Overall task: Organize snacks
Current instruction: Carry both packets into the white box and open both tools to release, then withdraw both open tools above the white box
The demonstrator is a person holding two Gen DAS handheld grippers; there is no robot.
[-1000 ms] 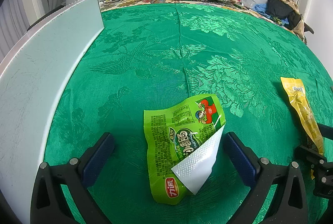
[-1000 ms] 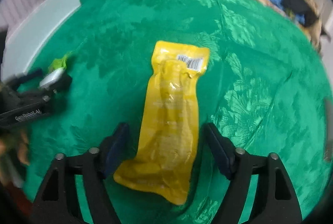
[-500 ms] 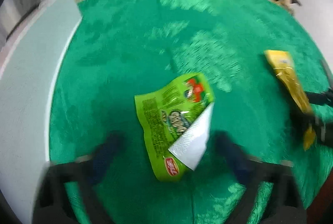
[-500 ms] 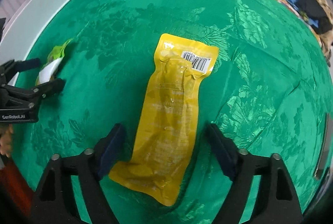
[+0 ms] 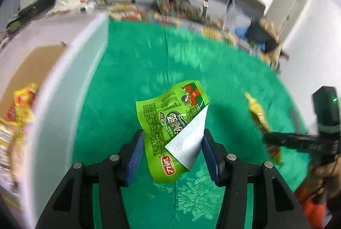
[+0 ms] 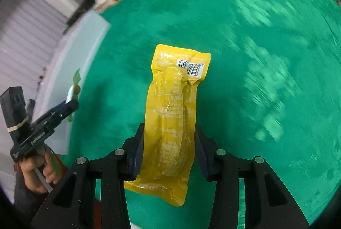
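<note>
Far to my left stands the white-walled open box [image 5: 70,88], with yellow snack packs [image 5: 21,105] already lying in its cardboard-brown bottom. My left gripper [image 5: 171,151] has its blue-padded jaws pinching the crinkly green foil snack bag [image 5: 168,120] by its sides, one corner folded over to show the silver lining. The bag looks lifted off the green patterned bedcover [image 5: 132,71], and it points forward, away from me, with the box just to its left. So I judge the left hand is the nearer one to drop first: a short swing leftward over the wall. My right gripper [image 6: 168,149] clamps the long yellow vacuum-sealed pouch [image 6: 173,114] near its lower end, its long axis running straight ahead between the pads, barcode end far. The box lies well to its left.
</note>
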